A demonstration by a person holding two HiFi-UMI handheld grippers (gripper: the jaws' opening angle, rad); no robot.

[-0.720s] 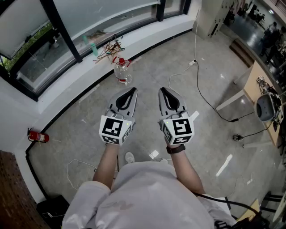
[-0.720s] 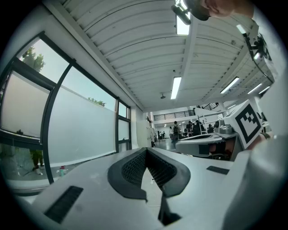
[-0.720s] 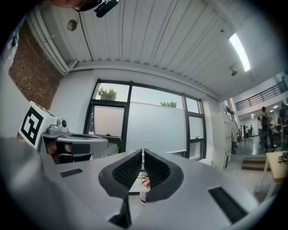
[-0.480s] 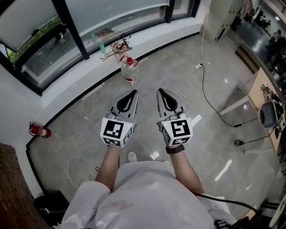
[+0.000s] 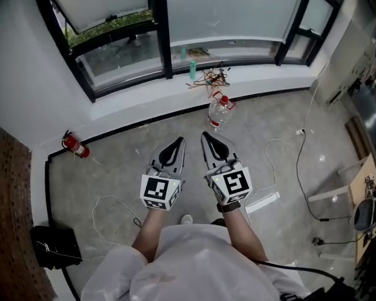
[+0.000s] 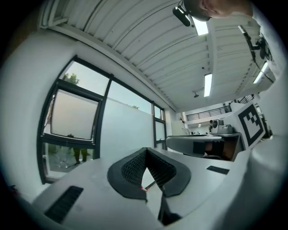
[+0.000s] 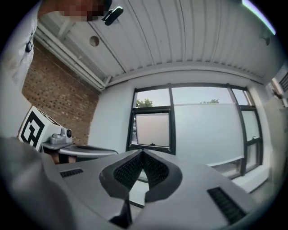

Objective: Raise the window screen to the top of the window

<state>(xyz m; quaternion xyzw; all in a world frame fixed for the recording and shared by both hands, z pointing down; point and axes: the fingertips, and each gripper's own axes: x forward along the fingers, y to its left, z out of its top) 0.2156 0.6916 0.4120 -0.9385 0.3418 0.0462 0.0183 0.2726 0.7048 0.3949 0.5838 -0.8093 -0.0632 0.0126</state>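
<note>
The window (image 5: 158, 35) with black frames runs along the top of the head view. A pale window screen (image 5: 229, 17) covers its wide middle pane, with its lower edge a little above the sill. The right gripper view shows the same screen (image 7: 207, 132) ahead, hanging most of the way down the pane. My left gripper (image 5: 178, 141) and right gripper (image 5: 205, 136) are side by side over the floor, well short of the window. Both are shut with nothing between the jaws. The closed pads meet in the left gripper view (image 6: 146, 150) and in the right gripper view (image 7: 143, 153).
A plastic water bottle (image 5: 218, 111) with a red cap stands on the floor below the sill. A tangle of wires (image 5: 210, 76) and a green bottle (image 5: 192, 69) lie on the sill. A fire extinguisher (image 5: 76, 145) leans at the left wall. Cables (image 5: 294, 170) trail on the right.
The head view has swung round to face the window squarely, so the window now fills the top. Both grippers stay shut and side by side.
</note>
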